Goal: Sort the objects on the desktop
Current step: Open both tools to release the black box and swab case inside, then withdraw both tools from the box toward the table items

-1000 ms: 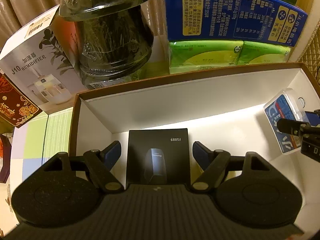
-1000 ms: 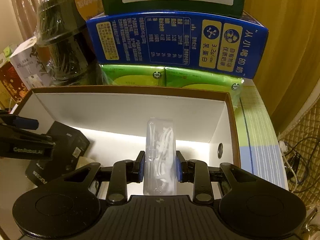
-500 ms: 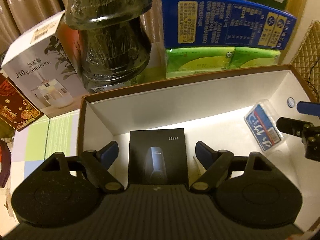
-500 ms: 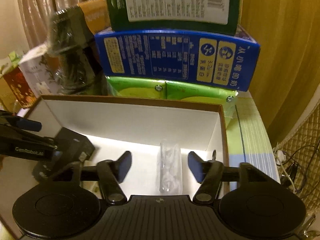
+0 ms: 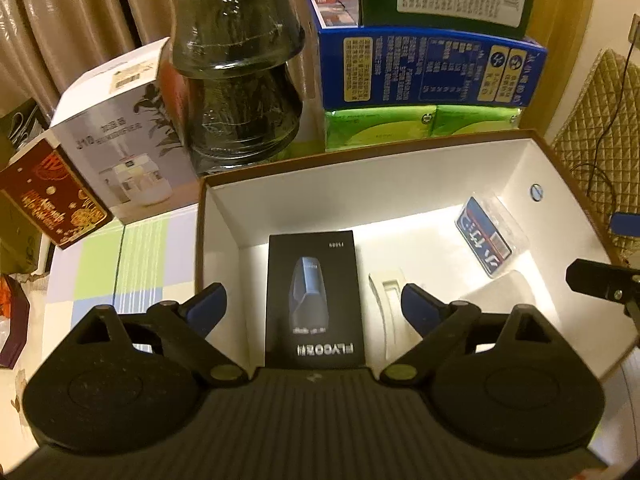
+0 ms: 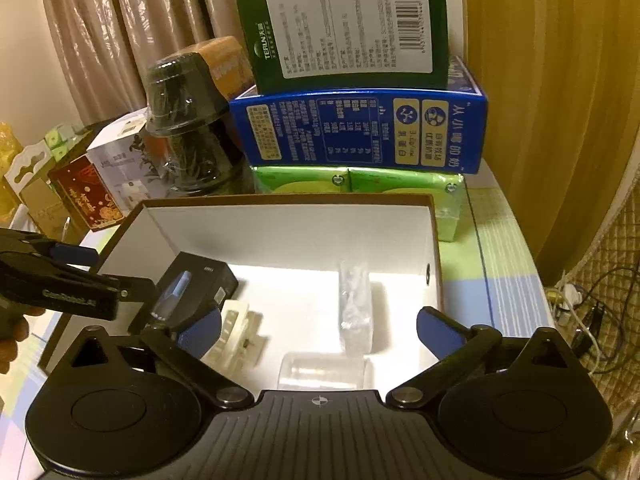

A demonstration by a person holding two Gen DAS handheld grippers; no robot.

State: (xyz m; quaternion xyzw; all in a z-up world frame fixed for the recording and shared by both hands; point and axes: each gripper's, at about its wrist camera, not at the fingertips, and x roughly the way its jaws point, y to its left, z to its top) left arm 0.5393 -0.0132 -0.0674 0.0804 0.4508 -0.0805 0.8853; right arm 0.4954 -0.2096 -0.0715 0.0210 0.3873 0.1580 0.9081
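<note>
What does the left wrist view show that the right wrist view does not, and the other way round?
Only the left wrist view shows the blue label on the clear case and the front of the black box with its picture. Only the right wrist view shows a hand on the left hand-held gripper, a clear cup lying in the tray, and cables beside the table. Both show the white tray, black box, stacked cartons and wrapped dark bowls.

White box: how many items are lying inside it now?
4. A black shaver box at the left, a white plastic tray beside it, a blue-labelled clear case toward the right, a clear container nearest the right camera. More may be hidden.
</note>
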